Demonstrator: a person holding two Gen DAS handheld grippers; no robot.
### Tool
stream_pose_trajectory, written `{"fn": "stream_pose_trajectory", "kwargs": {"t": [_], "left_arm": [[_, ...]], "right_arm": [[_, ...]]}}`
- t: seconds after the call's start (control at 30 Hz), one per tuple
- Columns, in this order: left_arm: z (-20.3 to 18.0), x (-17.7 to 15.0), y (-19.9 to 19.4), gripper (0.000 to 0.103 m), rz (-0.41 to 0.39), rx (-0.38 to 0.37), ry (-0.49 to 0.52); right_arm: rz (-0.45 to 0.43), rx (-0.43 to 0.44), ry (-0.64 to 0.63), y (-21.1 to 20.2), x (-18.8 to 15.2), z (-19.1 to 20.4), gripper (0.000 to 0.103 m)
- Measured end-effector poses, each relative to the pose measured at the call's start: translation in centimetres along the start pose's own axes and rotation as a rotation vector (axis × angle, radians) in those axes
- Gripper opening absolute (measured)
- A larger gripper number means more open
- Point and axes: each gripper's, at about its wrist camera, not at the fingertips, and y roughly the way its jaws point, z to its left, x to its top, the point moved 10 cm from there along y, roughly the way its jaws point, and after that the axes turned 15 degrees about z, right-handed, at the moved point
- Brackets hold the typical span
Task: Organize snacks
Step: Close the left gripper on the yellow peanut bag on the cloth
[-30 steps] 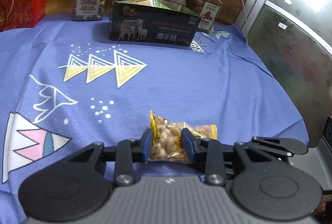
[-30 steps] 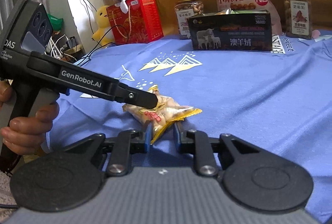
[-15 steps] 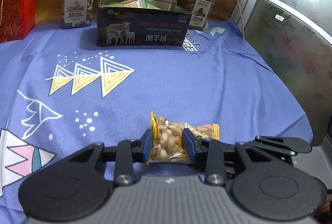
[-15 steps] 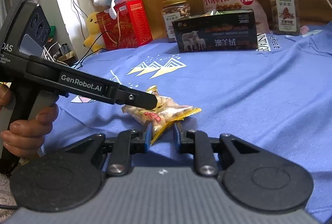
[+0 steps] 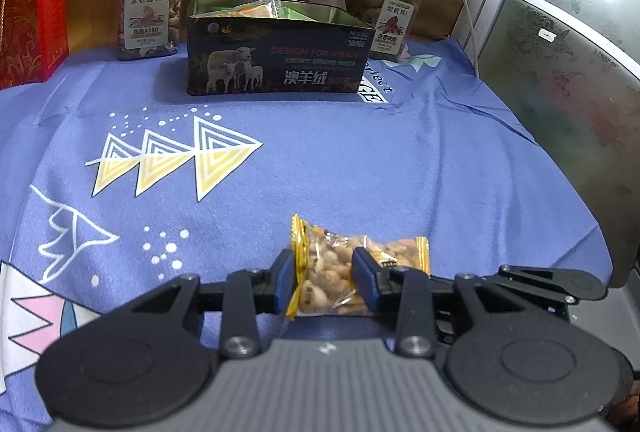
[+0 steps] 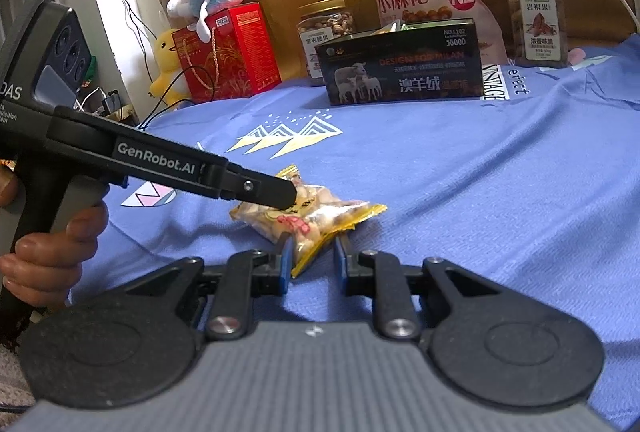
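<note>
Gripping the snack packet (image 5: 340, 272) with the left gripper (image 5: 325, 282) pinching its middle and the right gripper (image 6: 310, 258) nipping its near corner, on the blue cloth (image 5: 360, 159) well short of the dark tin (image 5: 276, 55). Judged as the pick-up step; next, lifting, carrying to the tin, dropping inside.

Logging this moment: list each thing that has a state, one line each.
Left hand-held gripper: shut on the snack packet.
Right hand-held gripper: holding the packet's yellow end.
Snack packet: sealed, held over the cloth.
Dark tin: lid off, packets inside.
Two nut jars: lids on.
</note>
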Motion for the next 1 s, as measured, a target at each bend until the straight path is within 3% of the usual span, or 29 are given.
{"fn": "stream_pose_trajectory", "kwargs": {"t": [0.5, 0.63, 0.77, 1.0], "left_arm": [[0.4, -0.1, -0.1, 0.037, -0.006, 0.011, -0.006], [0.4, -0.1, -0.2, 0.037, -0.009, 0.018, -0.004], [0.5, -0.2, -0.3, 0.039, -0.011, 0.021, -0.003], [0.8, -0.2, -0.4, 0.042, -0.017, 0.024, -0.001]], "right_arm": [[-0.008, -0.007, -0.007, -0.1, 0.0, 0.0, 0.030], [-0.013, -0.026, -0.029, 0.0, -0.1, 0.3, 0.031], [-0.016, -0.055, -0.072, 0.0, -0.2, 0.9, 0.039], [-0.023, -0.089, -0.077, 0.1, -0.1, 0.8, 0.040]]}}
